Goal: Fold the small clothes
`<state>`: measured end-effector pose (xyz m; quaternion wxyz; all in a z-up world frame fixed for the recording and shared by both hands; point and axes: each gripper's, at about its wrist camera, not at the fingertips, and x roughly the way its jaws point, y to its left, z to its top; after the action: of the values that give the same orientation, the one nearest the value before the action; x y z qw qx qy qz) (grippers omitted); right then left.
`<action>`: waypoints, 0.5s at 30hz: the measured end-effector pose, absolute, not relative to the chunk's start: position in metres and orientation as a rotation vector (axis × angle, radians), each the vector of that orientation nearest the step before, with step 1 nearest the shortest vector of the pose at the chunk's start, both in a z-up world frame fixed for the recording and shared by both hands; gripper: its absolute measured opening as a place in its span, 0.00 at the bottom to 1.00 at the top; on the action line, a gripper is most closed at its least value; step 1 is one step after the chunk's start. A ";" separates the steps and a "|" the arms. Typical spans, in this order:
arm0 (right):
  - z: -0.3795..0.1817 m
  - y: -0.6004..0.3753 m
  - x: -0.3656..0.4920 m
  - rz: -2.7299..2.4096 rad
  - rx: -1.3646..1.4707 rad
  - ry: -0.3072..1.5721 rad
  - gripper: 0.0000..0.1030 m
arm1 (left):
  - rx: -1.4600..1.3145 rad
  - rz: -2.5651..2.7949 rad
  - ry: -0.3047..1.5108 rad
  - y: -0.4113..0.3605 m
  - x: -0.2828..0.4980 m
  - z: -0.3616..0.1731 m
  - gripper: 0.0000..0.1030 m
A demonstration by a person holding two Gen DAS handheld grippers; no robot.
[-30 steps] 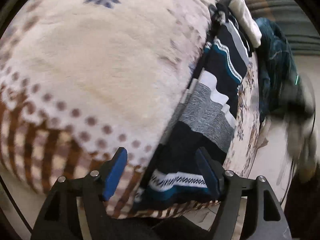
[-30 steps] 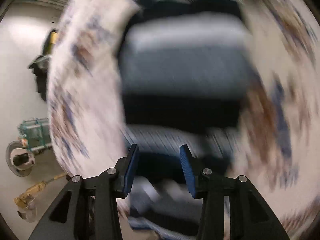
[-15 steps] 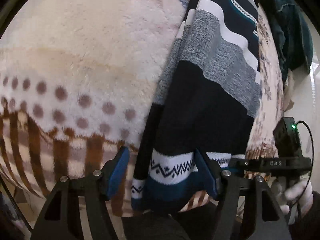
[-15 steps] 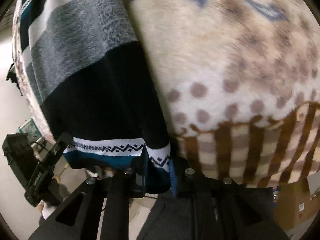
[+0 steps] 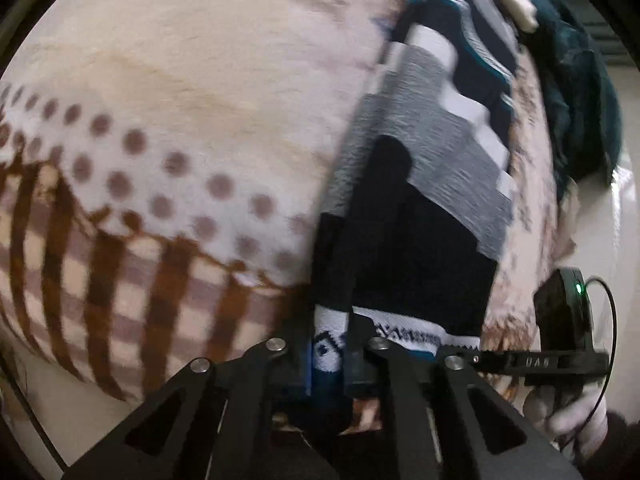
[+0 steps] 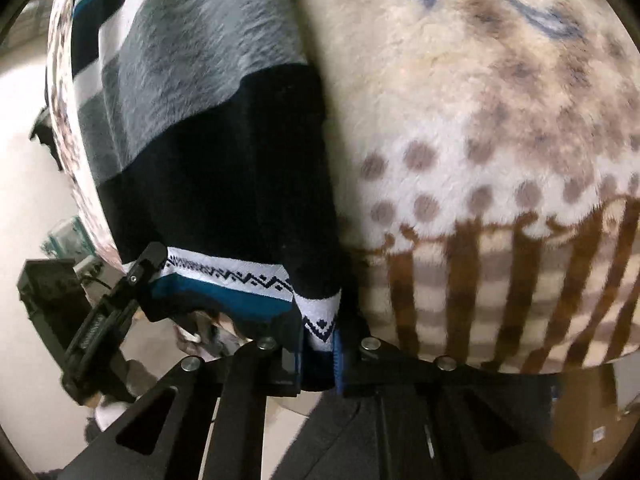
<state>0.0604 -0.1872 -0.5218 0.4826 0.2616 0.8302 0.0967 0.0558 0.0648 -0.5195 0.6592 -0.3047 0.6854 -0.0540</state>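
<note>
Left gripper, teal garment beyond.

Soft knit striped garment, matt. Fluffy fleece blanket beneath (napped, rough). Matt black plastic left gripper, shiny metal rivets.

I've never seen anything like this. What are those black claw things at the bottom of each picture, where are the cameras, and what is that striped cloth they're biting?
No robot here: a person holds a two-finger clamp in each hand, with a wide-angle camera on each looking along its fingers. One picture comes from the left gripper, the other from the right gripper. Each is shut on a near corner of the striped garment, a small dark, grey and white piece lying on a fleecy patterned blanket. A darker teal garment lies at the far edge.
</note>
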 end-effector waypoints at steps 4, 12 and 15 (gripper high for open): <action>-0.519 -0.169 0.066 0.231 0.572 2.021 0.22 | -0.774 -0.110 1.559 0.080 0.072 -0.499 0.40; -0.429 -0.211 0.157 0.240 0.615 1.813 0.48 | -0.780 -0.212 1.294 0.099 0.178 -0.402 0.67; -0.405 -0.245 0.218 0.188 0.688 1.698 0.48 | -0.724 -0.281 1.198 0.089 0.261 -0.390 0.67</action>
<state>0.2181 -0.2447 -0.4055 0.6051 0.2975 0.7340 0.0814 0.2605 0.0894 -0.3896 0.7557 -0.3320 0.5496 -0.1289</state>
